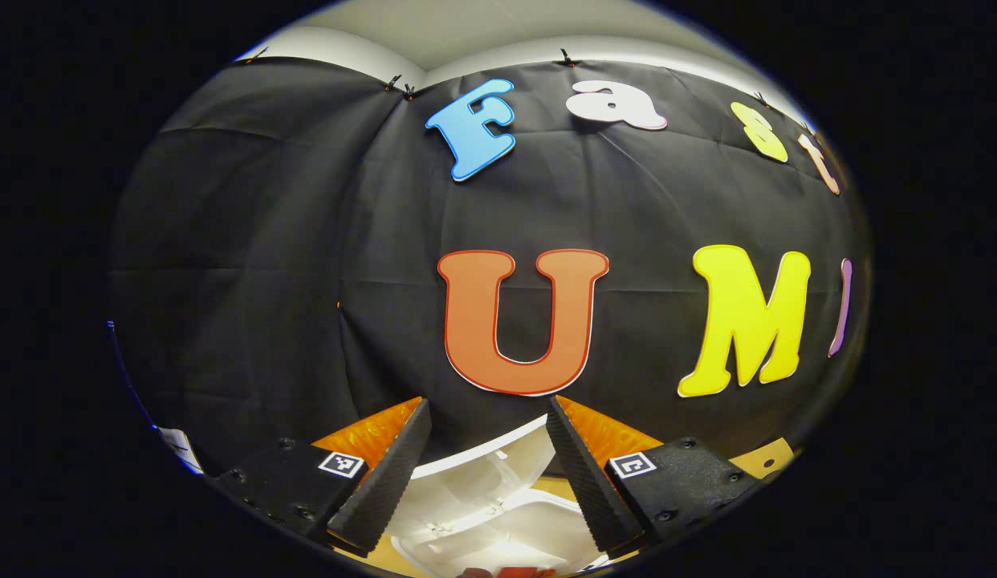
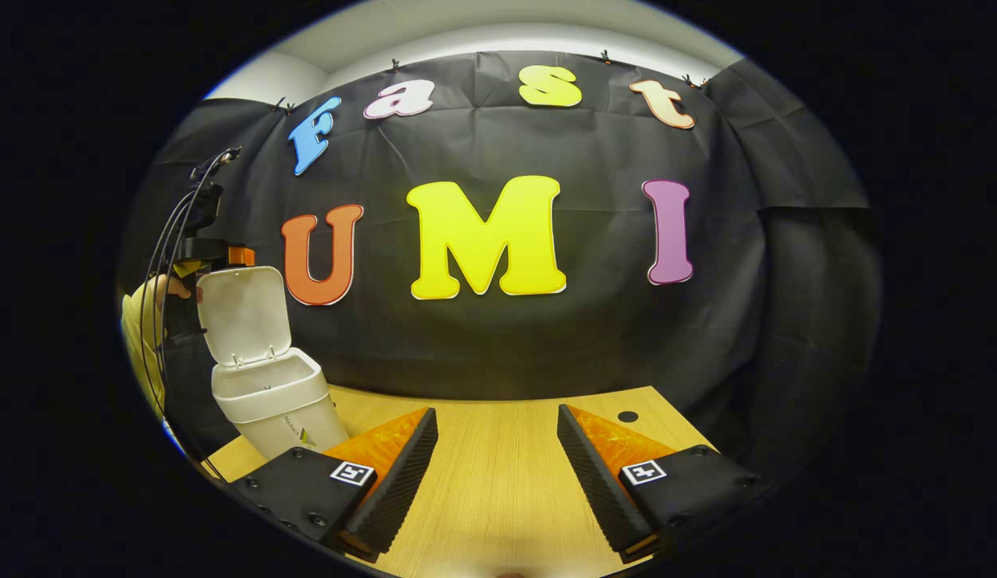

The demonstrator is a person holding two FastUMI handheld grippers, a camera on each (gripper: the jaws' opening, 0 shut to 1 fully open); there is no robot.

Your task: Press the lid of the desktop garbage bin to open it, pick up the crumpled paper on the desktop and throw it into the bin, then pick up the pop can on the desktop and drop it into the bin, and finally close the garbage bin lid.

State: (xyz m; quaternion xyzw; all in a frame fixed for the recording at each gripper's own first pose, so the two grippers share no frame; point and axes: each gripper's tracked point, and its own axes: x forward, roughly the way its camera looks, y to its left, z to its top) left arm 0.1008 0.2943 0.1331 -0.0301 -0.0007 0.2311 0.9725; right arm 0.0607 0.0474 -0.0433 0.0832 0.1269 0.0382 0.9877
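left gripper view has the left gripper point(image 1: 486, 449) spread wide and empty, poised right above the white bin point(image 1: 498, 514), whose lid point(image 1: 482, 470) stands raised between the fingers; something reddish, cut off at the bottom edge, may be the can, i can't tell. right gripper view puts the bin point(image 2: 274, 401) at the desk's point(image 2: 498, 482) far left corner, lid point(image 2: 243, 313) upright, with a hand point(image 2: 163, 287) behind it. right gripper point(image 2: 498, 466) is also spread, holding nothing. risk: pushing the lid off-centre could tip the light bin. crumpled paper isn't discernible.
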